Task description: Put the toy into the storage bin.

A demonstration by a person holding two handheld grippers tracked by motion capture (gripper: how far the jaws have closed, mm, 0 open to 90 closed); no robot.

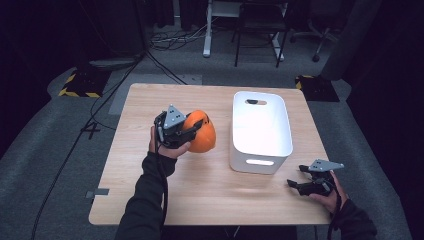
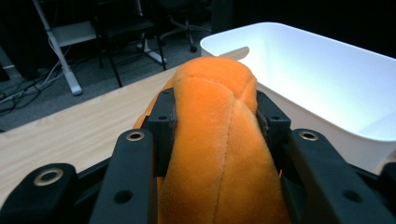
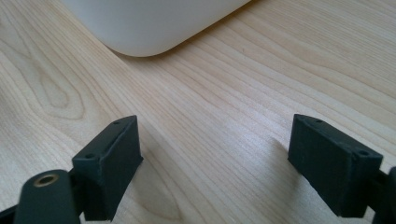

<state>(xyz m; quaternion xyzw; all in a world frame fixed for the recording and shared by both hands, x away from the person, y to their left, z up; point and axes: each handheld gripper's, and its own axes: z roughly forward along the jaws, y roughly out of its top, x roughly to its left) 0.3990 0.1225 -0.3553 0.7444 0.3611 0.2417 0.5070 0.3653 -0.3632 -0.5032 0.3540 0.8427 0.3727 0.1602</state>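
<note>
The left gripper [image 1: 192,129] is squeezing an orange plush toy [image 1: 202,132] at the white bin's [image 1: 261,131] nine o'clock; the right gripper [image 1: 300,184] is resting with jaws apart, gripping nothing.

We see a plump orange plush toy [image 1: 204,131], soft and stitched with raised seams, squeezed along its sides so it bulges upward. It is lifted off the desk, just left of the white bin [image 1: 261,131], not touching it.
</note>
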